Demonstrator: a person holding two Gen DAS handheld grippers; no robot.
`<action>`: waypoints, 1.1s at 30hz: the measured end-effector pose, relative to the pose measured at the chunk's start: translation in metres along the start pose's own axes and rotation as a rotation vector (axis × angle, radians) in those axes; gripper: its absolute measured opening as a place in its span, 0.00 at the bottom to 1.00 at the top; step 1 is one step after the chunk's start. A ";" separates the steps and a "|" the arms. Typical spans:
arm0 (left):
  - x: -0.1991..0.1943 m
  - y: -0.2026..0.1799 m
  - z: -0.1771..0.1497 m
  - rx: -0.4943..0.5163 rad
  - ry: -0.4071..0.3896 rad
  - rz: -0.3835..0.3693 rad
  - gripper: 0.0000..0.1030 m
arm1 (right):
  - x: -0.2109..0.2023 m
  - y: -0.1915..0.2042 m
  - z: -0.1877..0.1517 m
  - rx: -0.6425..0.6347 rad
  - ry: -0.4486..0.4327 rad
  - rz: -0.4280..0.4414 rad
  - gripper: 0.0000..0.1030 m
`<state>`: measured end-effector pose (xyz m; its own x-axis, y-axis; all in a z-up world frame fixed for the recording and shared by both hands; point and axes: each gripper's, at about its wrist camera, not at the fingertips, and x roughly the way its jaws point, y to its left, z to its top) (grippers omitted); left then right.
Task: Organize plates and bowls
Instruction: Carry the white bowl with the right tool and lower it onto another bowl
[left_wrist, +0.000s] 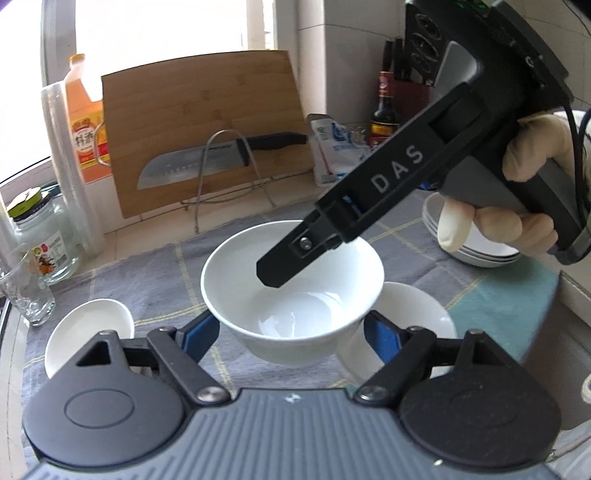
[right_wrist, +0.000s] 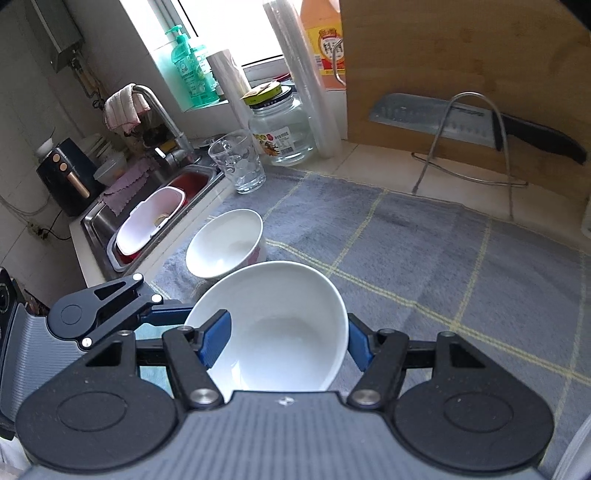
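A large white bowl (left_wrist: 291, 291) is held above the grey checked cloth (left_wrist: 155, 273) between the blue pads of my left gripper (left_wrist: 291, 332), which is shut on its lower sides. My right gripper (left_wrist: 269, 273) reaches in from the upper right, one black finger inside the bowl. In the right wrist view the same bowl (right_wrist: 273, 325) sits between the right gripper's (right_wrist: 284, 339) blue pads, one finger inside the rim, one outside. A small white bowl (left_wrist: 86, 332) stands at the left, also in the right wrist view (right_wrist: 225, 247). A white plate (left_wrist: 410, 325) lies under the held bowl. Stacked white plates (left_wrist: 476, 247) sit at the right.
A bamboo cutting board (left_wrist: 207, 122) with a knife (left_wrist: 207, 162) on a wire rack leans at the back. A glass jar (left_wrist: 44, 236), a drinking glass (left_wrist: 26, 291), stacked plastic cups (left_wrist: 70, 166) and an orange bottle (left_wrist: 85, 114) stand left. Sink (right_wrist: 155, 218) lies beyond.
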<state>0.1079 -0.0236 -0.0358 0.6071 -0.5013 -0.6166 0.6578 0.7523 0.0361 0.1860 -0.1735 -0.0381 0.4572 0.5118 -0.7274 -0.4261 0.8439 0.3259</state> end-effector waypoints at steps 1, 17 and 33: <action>0.000 -0.003 0.000 0.006 0.001 -0.007 0.82 | -0.003 0.000 -0.003 0.003 -0.002 -0.006 0.69; 0.006 -0.044 -0.002 0.085 0.006 -0.123 0.82 | -0.043 -0.011 -0.049 0.092 -0.028 -0.106 0.70; 0.015 -0.052 -0.008 0.100 0.046 -0.153 0.82 | -0.044 -0.013 -0.061 0.120 -0.024 -0.130 0.70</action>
<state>0.0790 -0.0672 -0.0534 0.4772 -0.5846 -0.6561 0.7833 0.6214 0.0161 0.1236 -0.2172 -0.0474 0.5212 0.3995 -0.7541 -0.2670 0.9156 0.3006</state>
